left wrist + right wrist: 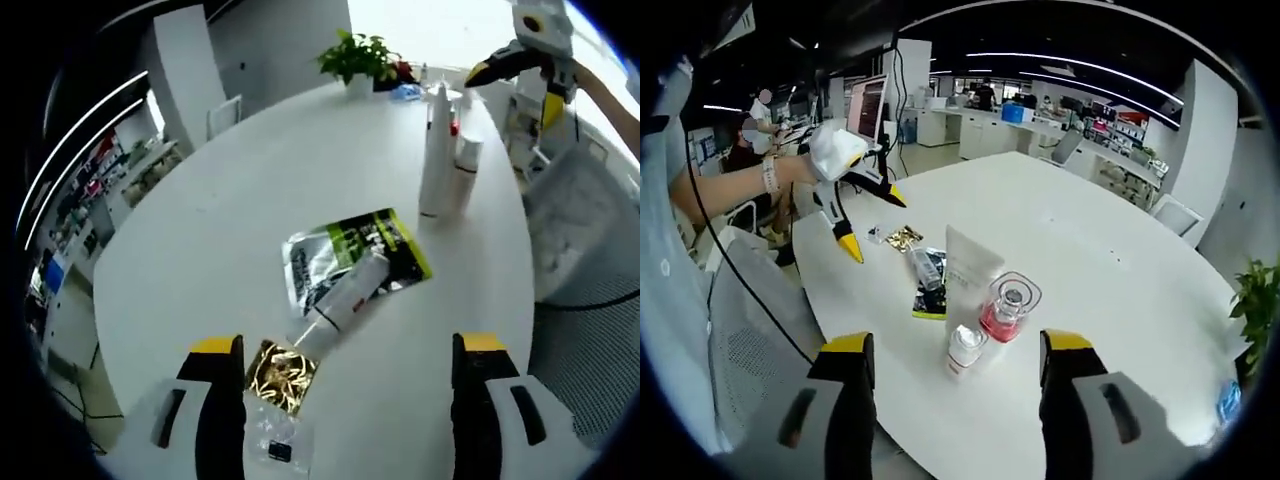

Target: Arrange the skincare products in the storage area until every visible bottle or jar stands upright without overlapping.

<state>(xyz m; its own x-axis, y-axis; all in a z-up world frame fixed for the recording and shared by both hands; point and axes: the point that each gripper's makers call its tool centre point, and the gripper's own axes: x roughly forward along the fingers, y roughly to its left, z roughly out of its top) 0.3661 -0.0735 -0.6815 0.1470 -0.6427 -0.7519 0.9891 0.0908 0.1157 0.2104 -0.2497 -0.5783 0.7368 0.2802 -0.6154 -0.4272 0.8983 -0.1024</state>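
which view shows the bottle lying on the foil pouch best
The left gripper view: the lying bottle sits close ahead of the open jaws, its whole length clear across the foil pouch. In the right gripper view the bottle is small, far off, partly behind the white tube.

In the left gripper view, the white tube with printed label (pixel 345 296) lies across the crumpled silver-and-green foil sachet (pixel 350 255), hiding its middle, and its print is too small to read. The small clear plastic packet (pixel 272 443) sits half behind the left hand-held gripper (pixel 345 410). In the right gripper view, the tall white squeeze tube (pixel 970 268) covers part of that sachet (pixel 925 298).
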